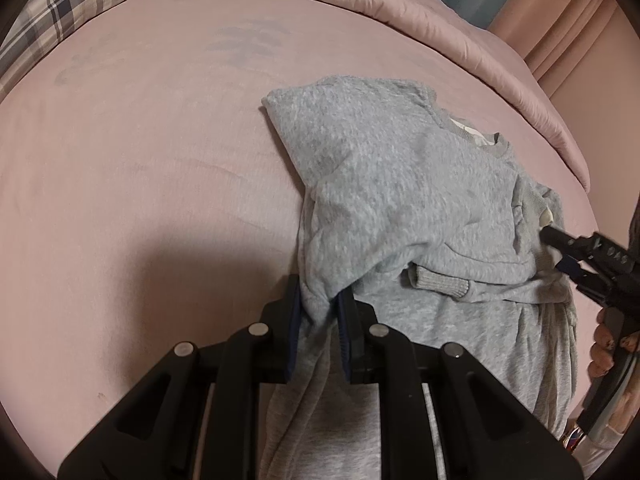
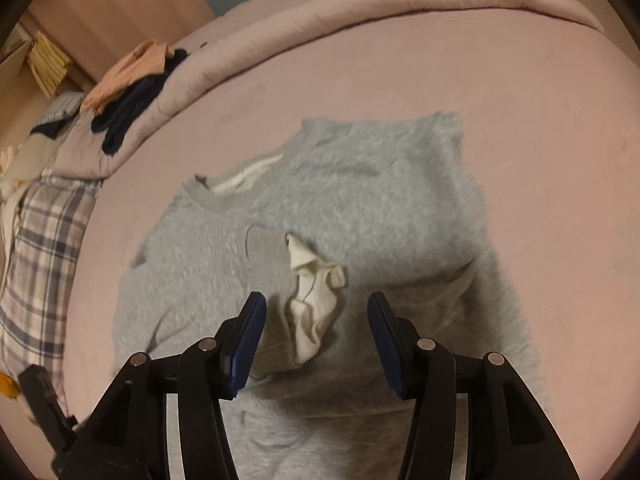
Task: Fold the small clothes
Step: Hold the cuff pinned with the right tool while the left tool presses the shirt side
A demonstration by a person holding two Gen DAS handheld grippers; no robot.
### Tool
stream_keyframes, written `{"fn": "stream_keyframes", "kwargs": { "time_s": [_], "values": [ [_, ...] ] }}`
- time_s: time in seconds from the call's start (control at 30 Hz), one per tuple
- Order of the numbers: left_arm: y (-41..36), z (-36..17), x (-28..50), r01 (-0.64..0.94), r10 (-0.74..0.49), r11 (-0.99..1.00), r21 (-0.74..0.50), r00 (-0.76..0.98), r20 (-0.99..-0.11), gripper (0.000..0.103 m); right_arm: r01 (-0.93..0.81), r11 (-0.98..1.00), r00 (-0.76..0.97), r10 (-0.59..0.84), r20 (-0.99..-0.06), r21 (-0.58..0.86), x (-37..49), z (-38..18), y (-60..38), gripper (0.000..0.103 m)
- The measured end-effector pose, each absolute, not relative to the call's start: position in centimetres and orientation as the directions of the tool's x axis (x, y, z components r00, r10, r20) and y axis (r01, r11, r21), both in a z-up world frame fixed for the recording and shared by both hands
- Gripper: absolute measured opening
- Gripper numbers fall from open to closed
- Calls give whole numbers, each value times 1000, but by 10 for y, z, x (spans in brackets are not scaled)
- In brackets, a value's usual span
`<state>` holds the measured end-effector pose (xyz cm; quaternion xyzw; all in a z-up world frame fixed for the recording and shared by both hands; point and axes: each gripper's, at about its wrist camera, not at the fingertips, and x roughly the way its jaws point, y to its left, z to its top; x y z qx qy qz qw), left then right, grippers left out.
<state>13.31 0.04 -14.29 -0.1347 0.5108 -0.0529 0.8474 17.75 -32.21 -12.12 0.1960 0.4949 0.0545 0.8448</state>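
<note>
Here, nearest the left wrist camera, the left gripper (image 1: 320, 312) has its fingers pinched on a bunched fold of a small grey sweatshirt (image 1: 392, 184), which lies on a pink bed sheet (image 1: 140, 140). From that pinch the cloth rises and spreads away toward the right side of the bed. In the right wrist view the right gripper (image 2: 316, 320) hangs over the garment with its fingers standing wide, touching nothing; a turned-out sleeve end with cream lining (image 2: 316, 300) lies in the gap between them. A ribbed grey cuff (image 1: 440, 282) rests across the sweatshirt's lower half. The garment's long axis runs from the hem, near the grippers, to the neckline (image 2: 216, 194) farther off, the collar pointing toward the left in the right wrist view, with a white label showing inside it. A hand (image 1: 604, 344) grips the right tool's handle at the left view's right edge. Farther back, a rolled pink quilt (image 1: 400, 4) borders the sheet, and a plaid pillow (image 2: 36, 256) lies at its end. Dark and peach clothes (image 2: 128, 92) sit heaped on the quilt.
</note>
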Motion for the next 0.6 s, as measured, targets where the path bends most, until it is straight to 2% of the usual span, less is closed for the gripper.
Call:
{"fn": "stream_keyframes", "kwargs": {
  "time_s": [0.1, 0.17, 0.2, 0.27, 0.47, 0.6],
  "values": [
    [1, -141, 130, -58, -219, 958, -280, 481, -849, 11, 108, 931, 509, 250, -824, 350, 180, -124, -316, 51],
    [1, -138, 127, -61, -210, 960, -274, 490, -846, 10, 80, 932, 513, 267, -816, 355, 181, -123, -313, 33],
    [2, -137, 127, -62, -204, 961, -268, 493, -846, 9, 67, 932, 514, 274, -813, 356, 181, -122, -311, 18],
    [2, -135, 125, -62, -194, 964, -257, 493, -848, 9, 53, 947, 530, 243, -812, 318, 180, -117, -309, 10],
    [3, -121, 124, -41, -215, 962, -271, 499, -840, 9, 39, 936, 600, 258, -757, 350, 167, -94, -318, 6],
    [-3, -116, 123, -16, -229, 962, -273, 501, -835, 10, 57, 948, 654, 201, -730, 312, 161, -75, -326, 4]
  ]
}}
